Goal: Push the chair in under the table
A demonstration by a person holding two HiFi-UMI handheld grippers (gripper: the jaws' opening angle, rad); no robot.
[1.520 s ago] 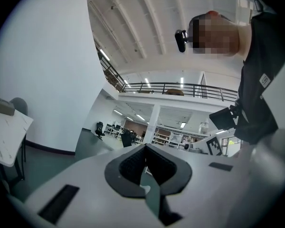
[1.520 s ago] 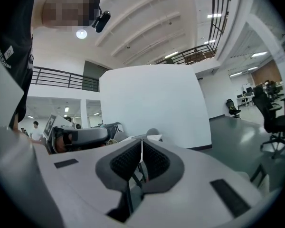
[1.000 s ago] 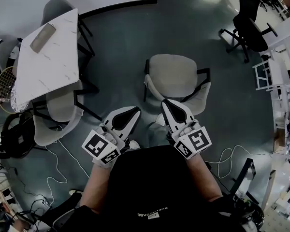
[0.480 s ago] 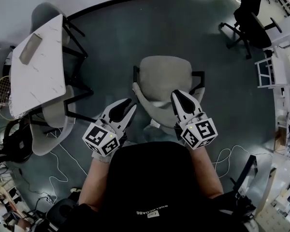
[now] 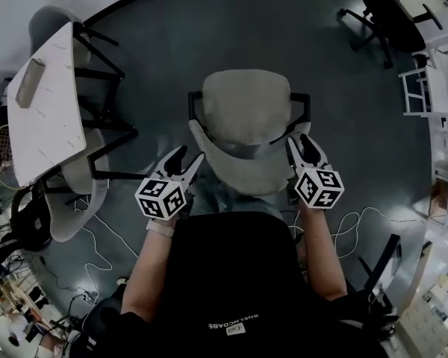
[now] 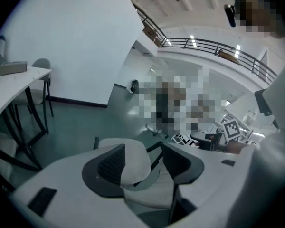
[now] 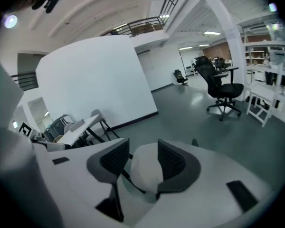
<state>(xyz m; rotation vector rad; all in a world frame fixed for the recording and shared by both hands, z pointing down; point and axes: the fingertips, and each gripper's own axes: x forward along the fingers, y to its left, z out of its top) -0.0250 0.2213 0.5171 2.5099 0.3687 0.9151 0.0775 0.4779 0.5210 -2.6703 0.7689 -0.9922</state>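
Standing on the open dark floor (image 5: 157,58), the grey chair (image 5: 246,114) is straight ahead of the person and well apart from the white table (image 5: 48,133) at the left. Its curved backrest (image 5: 243,174) is on the person's side. The left gripper (image 5: 188,157) is at the backrest's left edge and the right gripper (image 5: 300,142) at its right edge. Both have just been opening their jaws, which now stand apart. In each gripper view the backrest's pale rim lies between the pads without being visibly pressed. Another pale chair (image 5: 75,196) stands at the table, a small block (image 5: 28,83) lies on its top, and a black office chair (image 5: 392,21) stands far right.
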